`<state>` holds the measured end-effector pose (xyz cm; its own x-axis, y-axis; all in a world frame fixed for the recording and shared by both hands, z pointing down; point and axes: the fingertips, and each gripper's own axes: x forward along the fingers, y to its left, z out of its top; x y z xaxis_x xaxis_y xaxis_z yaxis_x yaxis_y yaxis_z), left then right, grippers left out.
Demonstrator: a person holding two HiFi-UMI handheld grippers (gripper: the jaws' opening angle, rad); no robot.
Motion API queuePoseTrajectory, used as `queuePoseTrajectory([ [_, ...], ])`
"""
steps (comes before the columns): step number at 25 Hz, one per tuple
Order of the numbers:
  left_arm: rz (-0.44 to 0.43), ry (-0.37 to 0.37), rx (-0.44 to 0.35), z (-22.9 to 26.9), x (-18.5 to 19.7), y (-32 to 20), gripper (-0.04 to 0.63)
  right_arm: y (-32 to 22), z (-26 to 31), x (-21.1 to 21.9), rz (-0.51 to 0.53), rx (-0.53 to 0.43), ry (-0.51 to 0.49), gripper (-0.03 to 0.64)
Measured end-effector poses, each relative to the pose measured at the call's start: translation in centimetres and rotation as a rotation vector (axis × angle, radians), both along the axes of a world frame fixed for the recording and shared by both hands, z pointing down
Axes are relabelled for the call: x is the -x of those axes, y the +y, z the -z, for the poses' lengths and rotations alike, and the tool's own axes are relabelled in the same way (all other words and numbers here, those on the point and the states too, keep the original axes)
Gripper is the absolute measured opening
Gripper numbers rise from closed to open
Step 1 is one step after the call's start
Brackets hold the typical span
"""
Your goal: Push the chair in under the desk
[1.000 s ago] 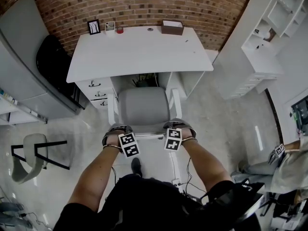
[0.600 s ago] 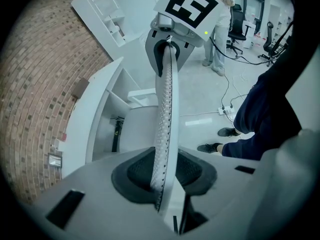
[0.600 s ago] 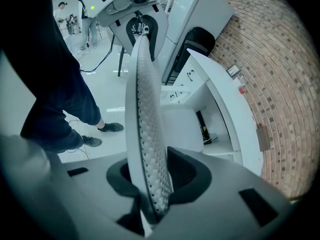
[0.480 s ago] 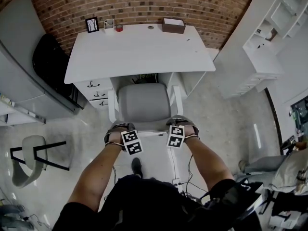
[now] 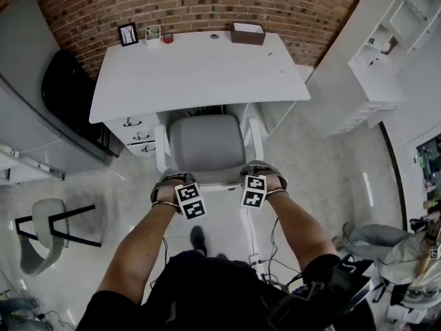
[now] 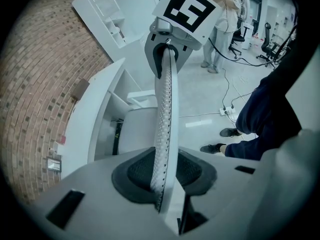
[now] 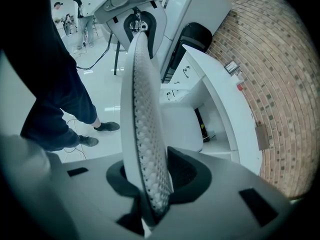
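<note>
Two grips, both clamped partway closed: my left gripper [image 5: 171,185] and right gripper [image 5: 262,179] each pinch the back edge of the chair [image 5: 205,147]. The seat's half under the desk [image 5: 200,74] at 12 o'clock. My worry is that if I push crooked, an armrest [image 5: 160,156] snags the drawers [image 5: 134,131] at 10.

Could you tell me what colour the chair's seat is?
The seat is grey; head view shows it best.
</note>
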<state>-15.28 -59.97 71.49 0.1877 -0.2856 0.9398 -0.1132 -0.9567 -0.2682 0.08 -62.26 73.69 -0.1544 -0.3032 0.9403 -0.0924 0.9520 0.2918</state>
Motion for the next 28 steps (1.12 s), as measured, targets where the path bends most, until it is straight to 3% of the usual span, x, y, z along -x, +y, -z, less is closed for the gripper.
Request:
queuePoseTrajectory([
  [13,-0.032,0.015,0.013,-0.2,0.4,-1.4,0.095,-1.8,-0.1,0.4,-0.035,-0.023,-0.002,0.124],
  [19,-0.064,0.031,-0.031,-0.3,0.4,-1.2,0.091,-1.9,0.2,0.3,-0.078,-0.075,-0.03,0.17],
  [24,-0.07,0.079,-0.054,-0.2,0.2,-1.4,0.098,-1.8,1.1,0.3,-0.11,-0.077,-0.067,0.21],
  [28,-0.029,0.165,0.002,0.2,0.1,-1.5,0.128,-1.3,2.4,0.3,-0.149,-0.074,-0.094,0.233],
])
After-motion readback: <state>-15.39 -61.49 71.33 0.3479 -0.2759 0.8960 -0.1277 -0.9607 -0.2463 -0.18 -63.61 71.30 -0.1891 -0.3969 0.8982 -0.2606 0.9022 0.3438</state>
